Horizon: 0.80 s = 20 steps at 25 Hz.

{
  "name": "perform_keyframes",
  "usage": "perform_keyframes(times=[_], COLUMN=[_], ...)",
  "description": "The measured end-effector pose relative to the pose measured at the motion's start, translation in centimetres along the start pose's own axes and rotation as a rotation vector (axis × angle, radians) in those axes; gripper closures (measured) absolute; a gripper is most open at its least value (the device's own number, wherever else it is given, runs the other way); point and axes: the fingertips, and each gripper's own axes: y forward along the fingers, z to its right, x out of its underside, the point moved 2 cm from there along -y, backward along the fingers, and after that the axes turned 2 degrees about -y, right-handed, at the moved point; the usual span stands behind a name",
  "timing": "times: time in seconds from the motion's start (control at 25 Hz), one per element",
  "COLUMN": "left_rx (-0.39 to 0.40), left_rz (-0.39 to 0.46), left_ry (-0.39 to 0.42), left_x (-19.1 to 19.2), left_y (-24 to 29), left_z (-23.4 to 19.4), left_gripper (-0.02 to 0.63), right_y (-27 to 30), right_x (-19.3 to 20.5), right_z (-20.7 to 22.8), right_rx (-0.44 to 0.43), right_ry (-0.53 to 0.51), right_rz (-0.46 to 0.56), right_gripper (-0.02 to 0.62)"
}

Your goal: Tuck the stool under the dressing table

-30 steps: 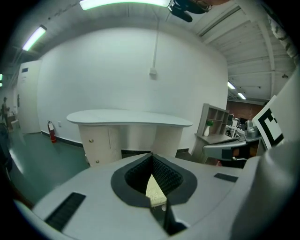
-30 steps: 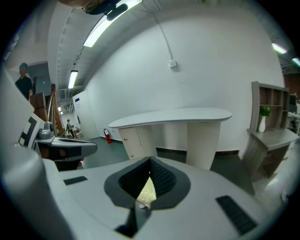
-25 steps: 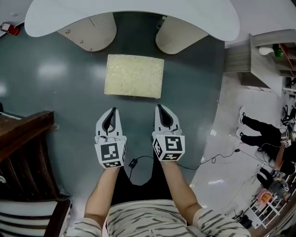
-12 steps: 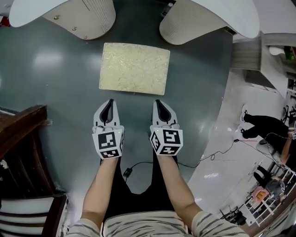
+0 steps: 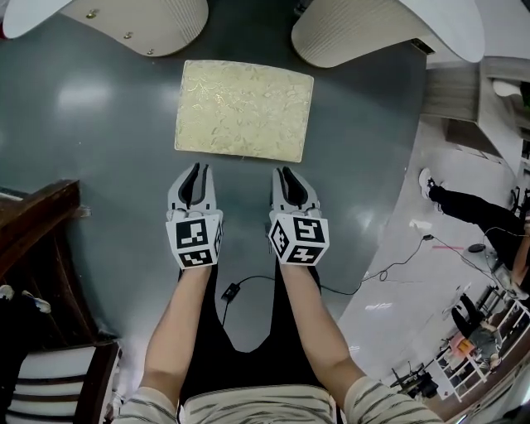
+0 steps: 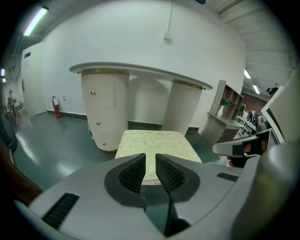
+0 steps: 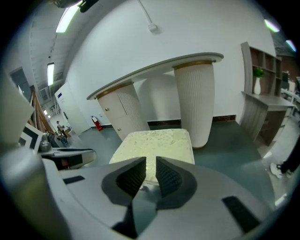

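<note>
On the green floor, just short of the table: stool, not tucked under. Left hand-held gripper and right hand-held gripper lower and nearer its front edge than a second ago, not touching. Left released; right just opening slightly, nothing between.

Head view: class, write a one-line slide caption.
Left gripper and right gripper, its empty jaws just opened, face the cushioned stool standing before the dressing table.
</note>
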Motion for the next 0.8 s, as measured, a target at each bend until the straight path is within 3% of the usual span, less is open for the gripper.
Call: perform_keyframes(times=[0.64,0.8], left_rx=[-0.036,-0.044], left_rz=[-0.104,-0.133], left_ry=[0.018,0.059], left_x=[5.0,5.9], left_y=[4.8,6.0], left_z=[-2.3,-2.8], left_gripper=[0.548,0.543], right_y=[4.8,5.9], right_x=[4.7,5.4], right_z=[2.3,2.8], right_rx=[0.034,0.048], right_ry=[0.038,0.043], right_rz=[-0.106,-0.134], right_gripper=[0.491,0.489])
